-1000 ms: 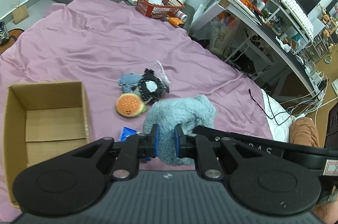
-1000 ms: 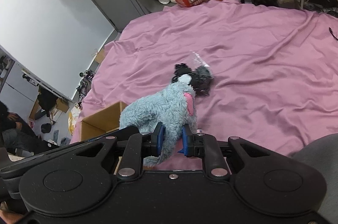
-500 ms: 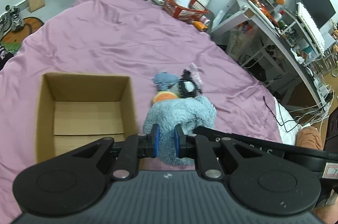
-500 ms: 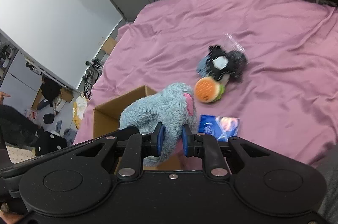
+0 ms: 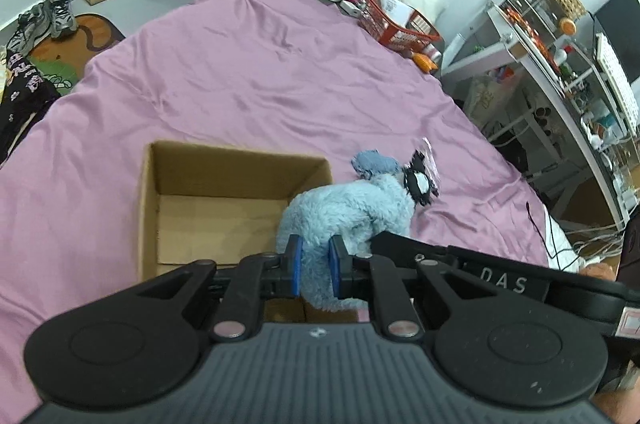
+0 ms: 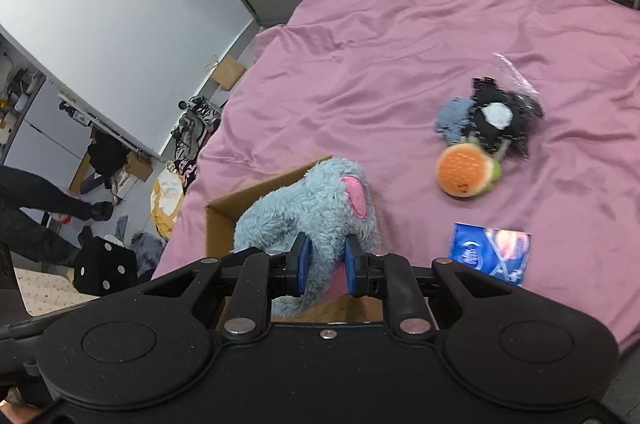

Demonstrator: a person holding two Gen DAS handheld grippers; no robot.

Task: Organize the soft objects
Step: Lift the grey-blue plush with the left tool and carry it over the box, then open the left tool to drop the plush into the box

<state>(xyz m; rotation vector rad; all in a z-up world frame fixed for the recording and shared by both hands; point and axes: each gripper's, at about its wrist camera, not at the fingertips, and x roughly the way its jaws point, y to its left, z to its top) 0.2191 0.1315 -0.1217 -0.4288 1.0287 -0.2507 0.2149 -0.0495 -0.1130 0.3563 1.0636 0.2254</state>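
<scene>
Left gripper [image 5: 314, 262] clamps blue plush toy [image 5: 348, 212] at right edge of open cardboard box [image 5: 224, 176] on purple bedsheet [image 5: 240, 84].

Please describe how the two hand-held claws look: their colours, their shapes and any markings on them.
Both are matte black. The left claw has blue pads on two short fingers, angular link arms with silver pivot pins, two round discs and a ribbed grey body with a small logo. The right claw has the same blue pads, pins and discs, but a smooth speckled black body. Its side bar carries pale letters "DAS".
</scene>
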